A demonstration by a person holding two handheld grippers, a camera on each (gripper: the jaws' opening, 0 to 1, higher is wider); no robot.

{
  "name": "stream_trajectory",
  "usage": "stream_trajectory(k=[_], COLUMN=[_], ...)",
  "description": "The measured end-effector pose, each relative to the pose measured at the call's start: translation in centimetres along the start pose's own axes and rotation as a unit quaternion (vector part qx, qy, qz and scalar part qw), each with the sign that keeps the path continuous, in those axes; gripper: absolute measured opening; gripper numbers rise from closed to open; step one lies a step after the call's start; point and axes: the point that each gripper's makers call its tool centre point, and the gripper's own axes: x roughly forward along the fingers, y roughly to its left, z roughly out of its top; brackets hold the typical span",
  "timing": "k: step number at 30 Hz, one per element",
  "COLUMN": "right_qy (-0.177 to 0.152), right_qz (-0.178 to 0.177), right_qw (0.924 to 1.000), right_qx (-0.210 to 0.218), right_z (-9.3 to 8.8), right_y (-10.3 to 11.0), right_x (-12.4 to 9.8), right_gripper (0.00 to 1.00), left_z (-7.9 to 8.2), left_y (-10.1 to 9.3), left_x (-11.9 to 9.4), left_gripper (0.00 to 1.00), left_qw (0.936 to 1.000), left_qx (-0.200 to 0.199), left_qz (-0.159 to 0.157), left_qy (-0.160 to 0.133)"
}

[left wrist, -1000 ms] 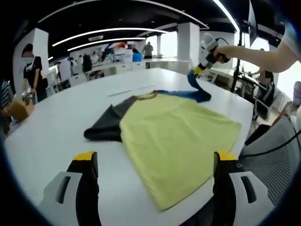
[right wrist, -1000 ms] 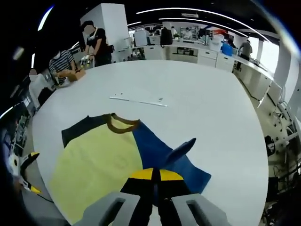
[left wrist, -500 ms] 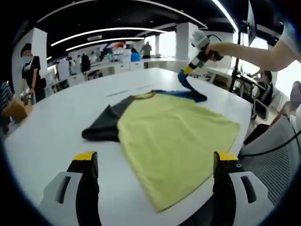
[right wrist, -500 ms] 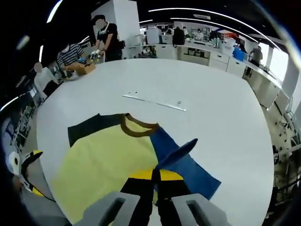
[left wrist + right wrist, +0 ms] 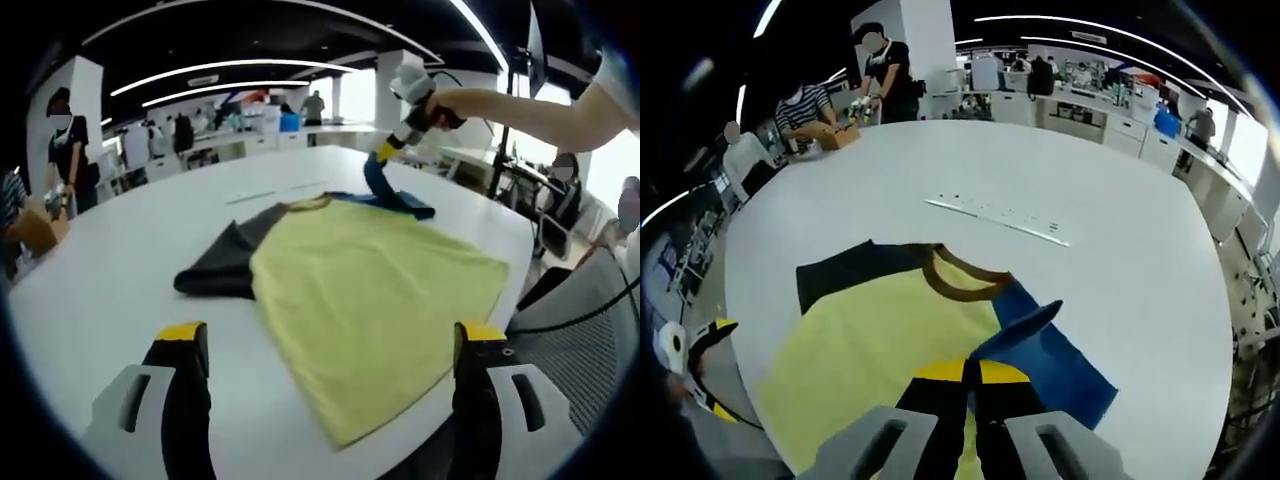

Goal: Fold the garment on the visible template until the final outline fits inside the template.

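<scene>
Shirt: a T-shirt with a yellow body, one dark grey sleeve, one blue sleeve and a brown collar lies spread flat on a wide white tabletop, its hem close to the near edge in the left gripper view.

Right gripper: the right gripper is clamped tight on the tip of the blue sleeve and lifts it clear of the tabletop; the raised cloth stands as a narrow peak above the rest of the sleeve, which lies flat beside the collar. In the left gripper view the same gripper appears at the far side of the shirt, held by a person's outstretched arm.

Left gripper: the left gripper hangs over the near edge of the tabletop with its yellow-tipped jaws set wide apart, holding nothing, the shirt's hem between them in the view.

Tabletop: a thin white strip lies beyond the collar, well apart from the shirt.

Room: people stand and sit at the far side of the tabletop in an open office under long ceiling lights.
</scene>
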Motion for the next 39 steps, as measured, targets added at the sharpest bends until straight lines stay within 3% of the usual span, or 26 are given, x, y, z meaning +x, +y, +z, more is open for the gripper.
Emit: stream_trajectory(k=[39], right_qy=[-0.003], right_qz=[0.048], right_qw=[0.9978], right_qx=[-0.045], right_z=[3.7], right_y=[8.1], right_x=[4.2], right_gripper=[0.00], left_z=[-1.3], left_y=[0.9], left_x=[-0.7], left_gripper=[0.98], left_qw=[0.9999], left_qx=[-0.010], left_qz=[0.011], left_qy=[0.008])
